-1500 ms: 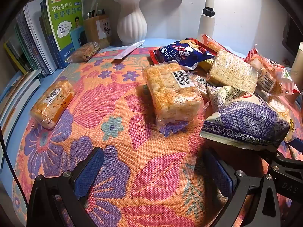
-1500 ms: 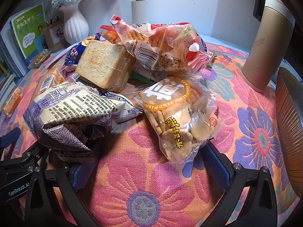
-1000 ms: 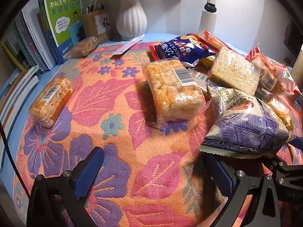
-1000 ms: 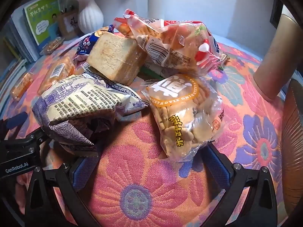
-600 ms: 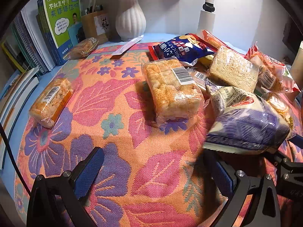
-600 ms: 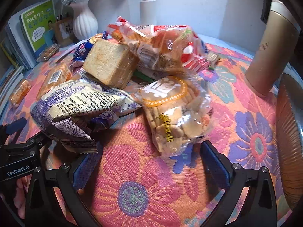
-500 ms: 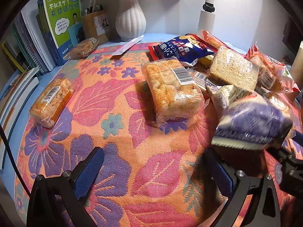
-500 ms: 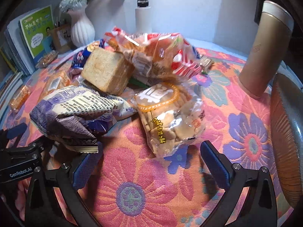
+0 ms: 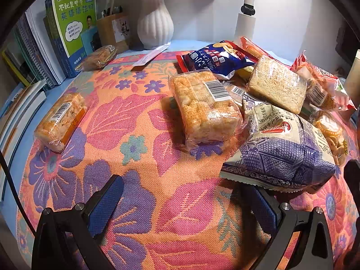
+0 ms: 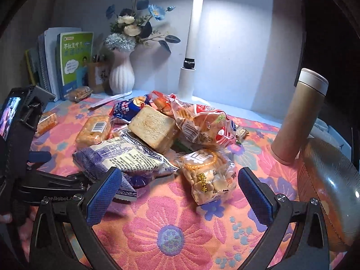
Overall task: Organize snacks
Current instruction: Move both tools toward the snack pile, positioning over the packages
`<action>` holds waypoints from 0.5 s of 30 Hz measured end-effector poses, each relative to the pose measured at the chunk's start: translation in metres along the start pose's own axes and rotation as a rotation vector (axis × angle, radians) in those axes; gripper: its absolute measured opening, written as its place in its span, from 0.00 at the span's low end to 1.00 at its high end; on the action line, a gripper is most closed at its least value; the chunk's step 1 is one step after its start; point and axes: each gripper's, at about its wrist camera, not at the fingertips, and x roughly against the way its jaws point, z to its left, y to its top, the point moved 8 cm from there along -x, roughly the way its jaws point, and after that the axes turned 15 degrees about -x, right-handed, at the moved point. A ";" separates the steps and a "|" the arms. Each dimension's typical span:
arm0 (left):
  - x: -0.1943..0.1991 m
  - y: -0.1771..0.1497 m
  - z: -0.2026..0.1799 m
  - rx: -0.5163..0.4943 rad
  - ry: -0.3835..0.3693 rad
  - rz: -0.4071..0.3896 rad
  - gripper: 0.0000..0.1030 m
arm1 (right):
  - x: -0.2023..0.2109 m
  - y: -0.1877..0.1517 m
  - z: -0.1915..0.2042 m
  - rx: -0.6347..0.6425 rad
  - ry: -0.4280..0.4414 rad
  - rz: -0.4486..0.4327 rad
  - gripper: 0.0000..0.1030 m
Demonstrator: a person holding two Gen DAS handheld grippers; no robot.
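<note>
A pile of snacks lies on the flowered cloth. A purple and white bag lies just ahead of my left gripper's right finger; it also shows in the right wrist view. A clear pack of golden puffed cakes lies in the middle. Wrapped toast, a blue chip bag, a red-and-clear bag and a bag of small biscuits lie around them. My left gripper is open and empty. My right gripper is open and empty, raised above the biscuit bag.
A small cake pack lies at the left, another by the books. A white vase, a lamp post, a tan flask and a glass lid stand around.
My right gripper has risen and pulled back from the pile, so its view is wider. The purple bag was lifted and shifted briefly, then settled on the cloth. My left gripper has stayed put.
</note>
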 end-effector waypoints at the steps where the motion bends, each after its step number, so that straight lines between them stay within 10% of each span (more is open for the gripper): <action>1: 0.000 0.000 0.000 -0.001 0.000 0.000 1.00 | -0.001 0.001 -0.002 -0.011 0.002 0.001 1.00; 15: -0.004 0.005 0.001 0.005 -0.002 0.002 1.00 | -0.003 0.000 -0.007 -0.066 0.023 0.002 1.00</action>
